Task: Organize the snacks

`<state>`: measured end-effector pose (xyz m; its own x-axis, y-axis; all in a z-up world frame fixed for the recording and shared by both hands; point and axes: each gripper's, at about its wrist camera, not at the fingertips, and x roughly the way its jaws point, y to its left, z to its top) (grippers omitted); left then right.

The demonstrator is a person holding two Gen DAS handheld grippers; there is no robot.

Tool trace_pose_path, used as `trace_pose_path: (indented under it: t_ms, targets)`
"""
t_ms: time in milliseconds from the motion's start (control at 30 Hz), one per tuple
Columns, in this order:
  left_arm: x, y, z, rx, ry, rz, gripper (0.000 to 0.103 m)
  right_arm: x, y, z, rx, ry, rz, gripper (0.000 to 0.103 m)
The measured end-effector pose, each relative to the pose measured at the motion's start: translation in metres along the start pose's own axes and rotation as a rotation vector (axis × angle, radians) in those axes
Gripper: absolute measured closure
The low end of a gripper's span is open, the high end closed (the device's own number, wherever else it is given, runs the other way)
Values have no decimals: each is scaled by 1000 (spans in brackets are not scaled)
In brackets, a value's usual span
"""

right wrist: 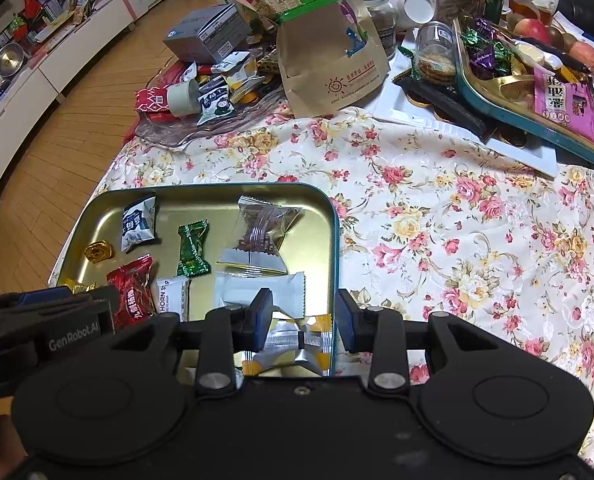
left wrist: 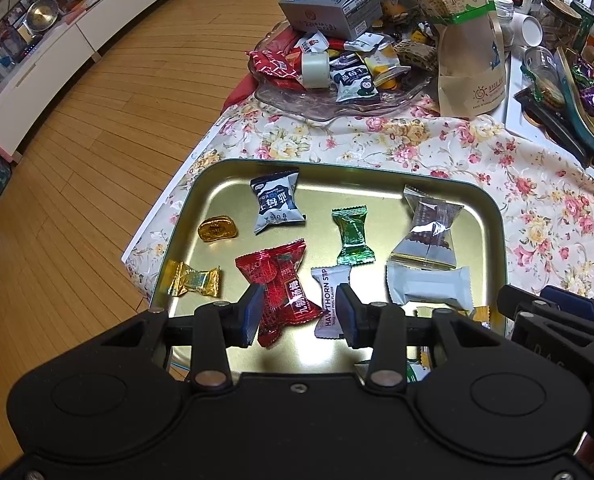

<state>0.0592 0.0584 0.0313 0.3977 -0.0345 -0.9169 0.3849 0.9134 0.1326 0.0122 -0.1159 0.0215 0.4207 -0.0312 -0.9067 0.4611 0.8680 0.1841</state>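
Note:
A gold tin tray [left wrist: 497,216] lies on the floral cloth and holds several wrapped snacks. My left gripper [left wrist: 299,314] hovers open over its near side. A red packet [left wrist: 281,284] and a white hawthorn strip [left wrist: 329,292] lie beneath the gap between its fingers. Farther in lie a blue-white packet [left wrist: 277,204], a green candy [left wrist: 353,240], a clear packet [left wrist: 429,232], a white packet [left wrist: 429,286] and two gold candies [left wrist: 218,230]. My right gripper [right wrist: 304,322] stands open over the tray's right rim [right wrist: 335,240], above a silver-yellow packet [right wrist: 297,344].
A glass dish [left wrist: 337,108] heaped with snacks, a grey box [left wrist: 329,8] and a tall paper bag [left wrist: 469,40] stand behind the tray. A teal tray [right wrist: 497,92] of purple candies, jars and fruit fills the back right. The table's left edge drops to wooden floor [left wrist: 97,140].

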Motion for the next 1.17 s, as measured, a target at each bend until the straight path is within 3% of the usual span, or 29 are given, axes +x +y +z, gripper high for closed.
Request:
trace_pose_path:
  t_ms: [1167]
  targets:
    - [2, -6, 0, 28, 24, -4, 53, 2, 0, -1, 1, 6, 2, 66]
